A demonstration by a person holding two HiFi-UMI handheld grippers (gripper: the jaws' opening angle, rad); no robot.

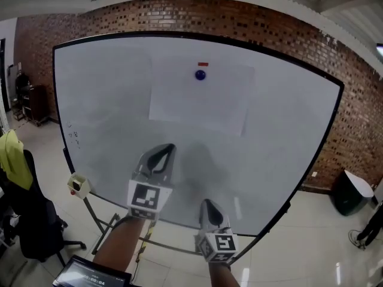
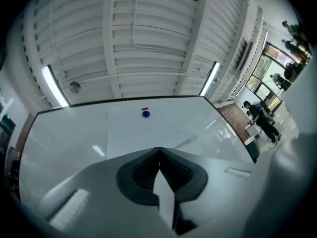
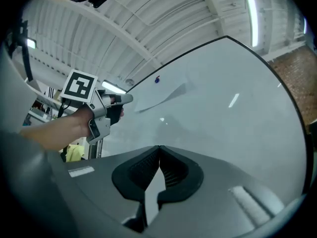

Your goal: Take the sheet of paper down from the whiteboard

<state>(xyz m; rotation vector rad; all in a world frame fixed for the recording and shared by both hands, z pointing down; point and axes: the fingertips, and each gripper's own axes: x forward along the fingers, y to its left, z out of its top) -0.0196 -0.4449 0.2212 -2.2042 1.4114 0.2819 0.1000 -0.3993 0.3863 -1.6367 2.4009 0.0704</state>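
A white sheet of paper (image 1: 200, 97) hangs on the whiteboard (image 1: 108, 100), pinned near its top edge by a blue round magnet (image 1: 200, 75) with a small red mark (image 1: 203, 64) just above it. My left gripper (image 1: 168, 147) is raised in front of the board's lower middle, below the sheet, its jaws shut and empty. Lower and to the right, my right gripper (image 1: 206, 202) is also shut and empty. The left gripper view shows the paper (image 2: 148, 128) and magnet (image 2: 145, 114) ahead of the shut left gripper (image 2: 158, 150). The right gripper (image 3: 159, 148) sees the left gripper (image 3: 128, 98) near the sheet (image 3: 163, 95).
The whiteboard stands on a metal stand (image 1: 105, 223) before a brick wall (image 1: 239, 23). A small holder (image 1: 78, 185) hangs at the board's lower left edge. A black chair with a yellow garment (image 1: 15, 160) is at the left, a dark bin (image 1: 350, 193) at the right. People (image 2: 260, 115) stand far off.
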